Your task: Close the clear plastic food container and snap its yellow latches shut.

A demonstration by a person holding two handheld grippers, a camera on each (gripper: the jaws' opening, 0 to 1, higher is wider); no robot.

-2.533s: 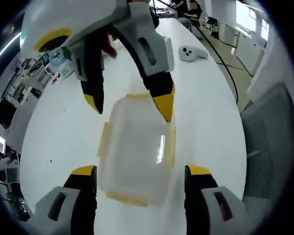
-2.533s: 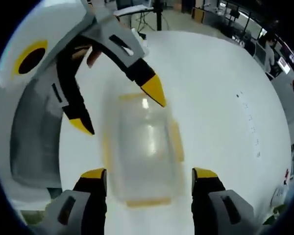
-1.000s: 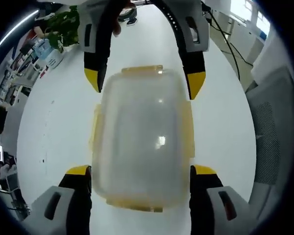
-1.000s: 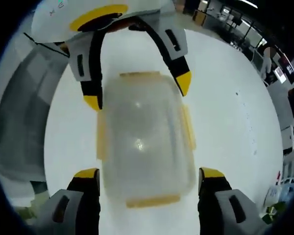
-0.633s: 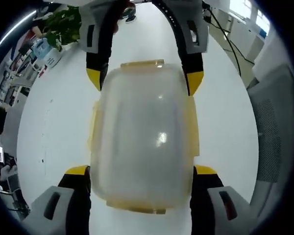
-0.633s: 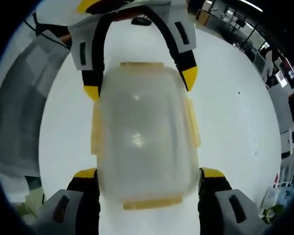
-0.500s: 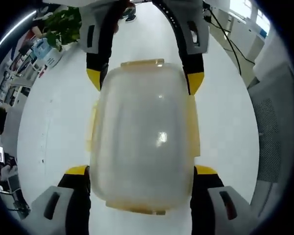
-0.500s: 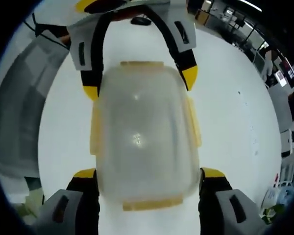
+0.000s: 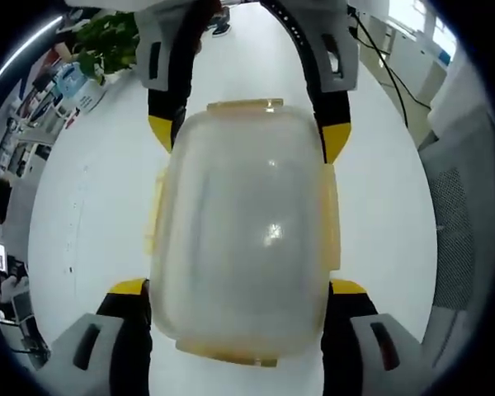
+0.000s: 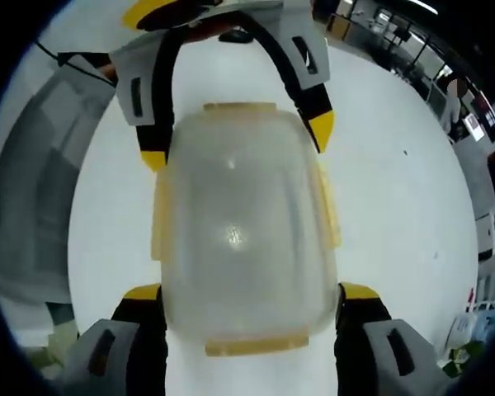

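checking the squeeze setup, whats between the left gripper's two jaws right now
In the left gripper view, the clear food container with its lid on sits between the left gripper jaws, which stand open at its near corners. The right gripper flanks its far end.

white table point(image 9: 82, 214) — container point(image 9: 243, 231) apparently on it

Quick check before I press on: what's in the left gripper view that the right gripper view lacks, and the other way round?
Left gripper view alone: a green plant and shelves at the upper left, and cables on the floor at the upper right.

Right gripper view alone: a grey chair back along the left edge, and desks with screens at the upper right.

Both: the clear container with its lid on and yellow latches at its sides, on the white table, with open tongs straddling each end.
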